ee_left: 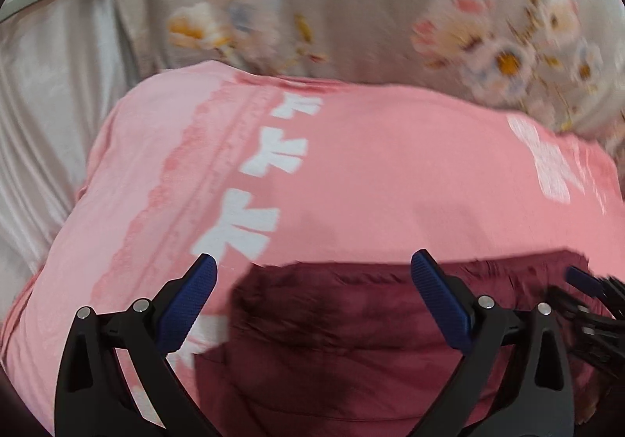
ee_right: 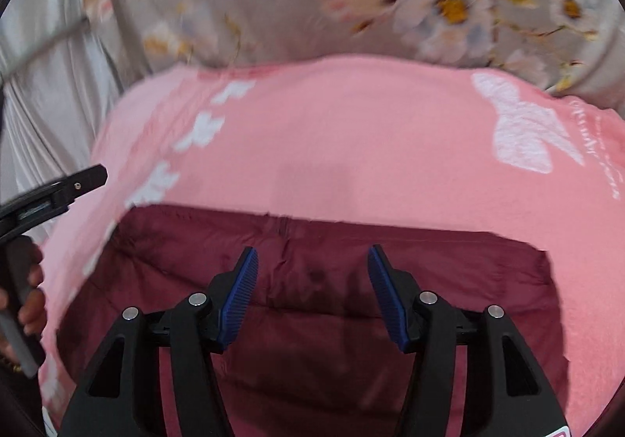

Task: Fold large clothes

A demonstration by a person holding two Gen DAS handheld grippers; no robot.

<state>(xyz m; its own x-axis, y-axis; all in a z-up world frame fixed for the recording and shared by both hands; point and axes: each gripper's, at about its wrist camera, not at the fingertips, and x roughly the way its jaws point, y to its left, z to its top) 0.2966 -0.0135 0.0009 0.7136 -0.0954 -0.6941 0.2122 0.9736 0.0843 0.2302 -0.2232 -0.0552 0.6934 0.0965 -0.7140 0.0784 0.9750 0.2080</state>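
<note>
A dark maroon padded garment (ee_left: 332,339) lies folded flat on a pink blanket (ee_left: 371,171) with white bow prints. My left gripper (ee_left: 314,261) hovers over the garment's far left corner with its jaws spread wide and nothing between the blue pads. At the right edge of the left wrist view a blurred part of my right gripper (ee_left: 586,280) shows. In the right wrist view, my right gripper (ee_right: 312,253) stands open over the middle of the maroon garment (ee_right: 488,280), near its far edge, holding nothing. The left gripper (ee_right: 78,183) enters from the left, a hand (ee_right: 31,300) on its handle.
The pink blanket (ee_right: 351,132) lies on a beige floral bedsheet (ee_left: 351,7) that stretches beyond it. Pale grey satin cloth (ee_left: 47,104) hangs in folds at the left. Both views are motion-blurred.
</note>
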